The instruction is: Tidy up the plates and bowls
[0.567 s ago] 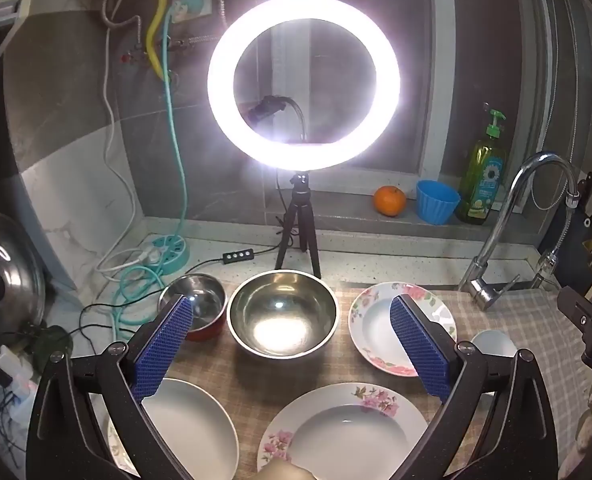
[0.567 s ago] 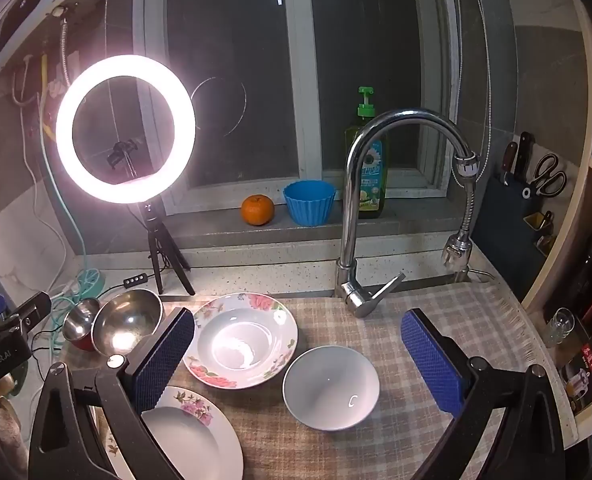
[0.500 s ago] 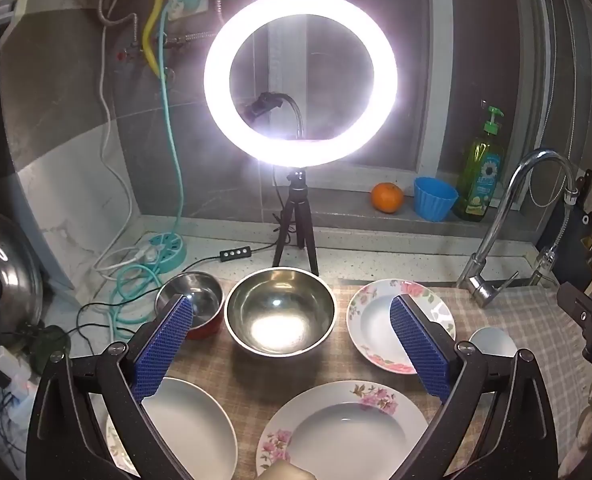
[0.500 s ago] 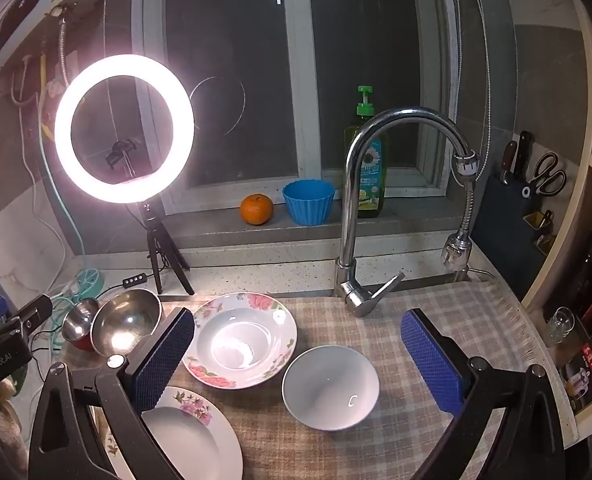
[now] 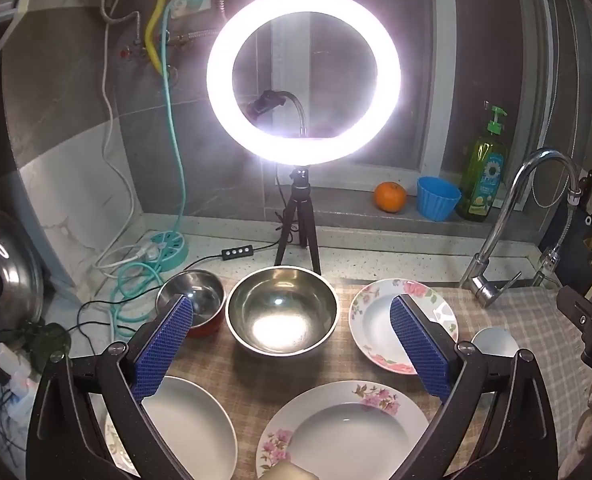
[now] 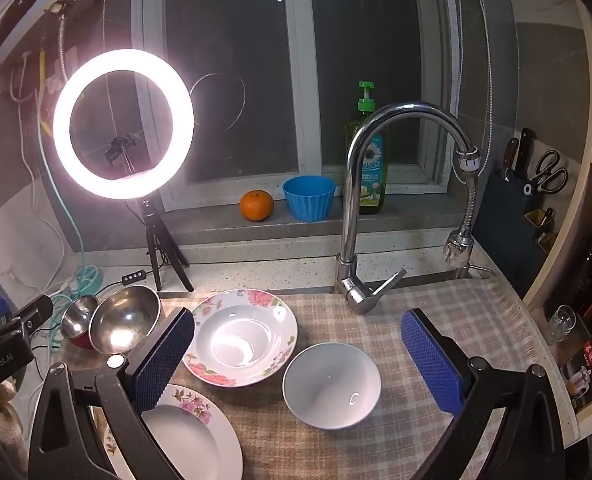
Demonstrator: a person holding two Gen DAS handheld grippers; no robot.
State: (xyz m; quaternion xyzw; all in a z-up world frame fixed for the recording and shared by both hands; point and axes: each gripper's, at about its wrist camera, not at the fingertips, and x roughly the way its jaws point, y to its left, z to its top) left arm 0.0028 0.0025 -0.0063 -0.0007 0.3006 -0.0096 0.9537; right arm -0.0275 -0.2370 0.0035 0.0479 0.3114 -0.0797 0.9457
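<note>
On the checked cloth [image 5: 263, 380] stand a large steel bowl [image 5: 281, 310], a small steel bowl with a red outside [image 5: 191, 296], a far floral plate [image 5: 380, 320], a near floral plate [image 5: 348, 432], a plate at near left [image 5: 187, 432] and a white bowl [image 5: 496, 342]. My left gripper [image 5: 291, 344] is open and empty, above the cloth in front of the large steel bowl. My right gripper [image 6: 298, 352] is open and empty, above the white bowl [image 6: 332, 384] and the far floral plate [image 6: 241, 336].
A lit ring light on a tripod [image 5: 302, 76] stands behind the bowls. A faucet [image 6: 360, 200] rises at the back right. An orange [image 6: 257, 205], a blue cup [image 6: 308, 198] and a soap bottle [image 6: 370, 160] sit on the sill. Cables [image 5: 135, 276] lie at left. A knife block [image 6: 512, 196] stands right.
Both views have shifted very slightly; the grippers stay open and the dishes have not moved.
</note>
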